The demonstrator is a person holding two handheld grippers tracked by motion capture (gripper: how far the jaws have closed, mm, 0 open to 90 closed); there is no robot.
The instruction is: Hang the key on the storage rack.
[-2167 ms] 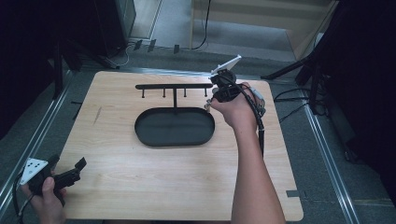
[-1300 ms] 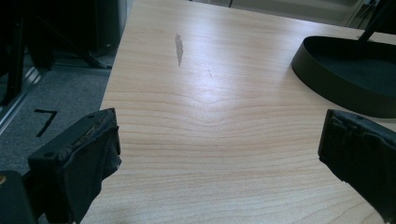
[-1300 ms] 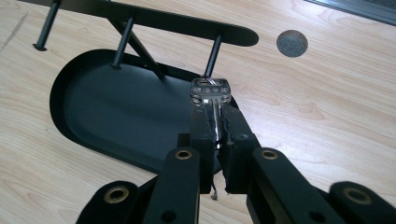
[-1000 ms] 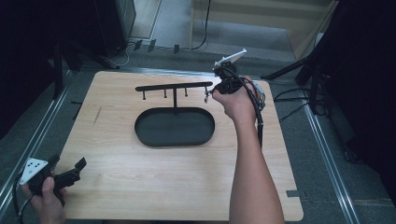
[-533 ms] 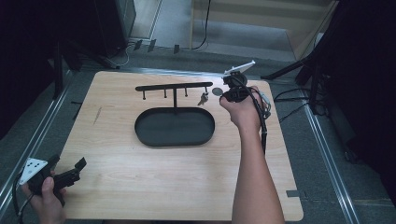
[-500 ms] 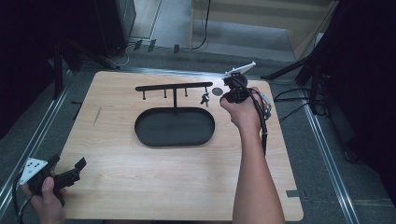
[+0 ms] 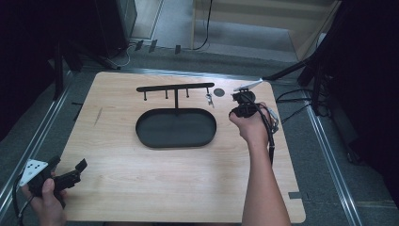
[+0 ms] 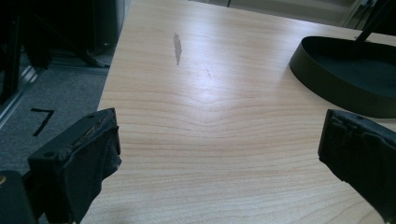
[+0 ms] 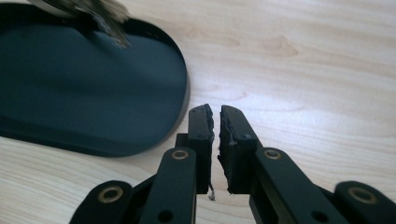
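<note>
High view shows a light wooden table (image 7: pixel 155 188) from above, with a person's forearms entering from the bottom edge. At the near left corner, the left hand (image 7: pixel 44 197) holds the left gripper (image 7: pixel 70 173) low beside the table edge; in the left gripper view its two black jaws stand wide apart over bare wood, nothing between them. Toward the middle of the table lies a black oval tray (image 7: pixel 176 128), its long axis running left to right. A thin post rises from its far side to a black horizontal bar (image 7: pixel 175 87), also running left to right, with short pegs hanging below it. A small metallic item (image 7: pixel 208 98), too small to identify, hangs at the bar's right end. Just right of it lies a small dark disc (image 7: pixel 219 92). Farther right, the right hand (image 7: pixel 251 126) holds the right gripper (image 7: pixel 241 98) just beside the tray's right end; in the right gripper view its jaws are pressed nearly together, gripping nothing visible, above wood beside the tray rim.
</note>
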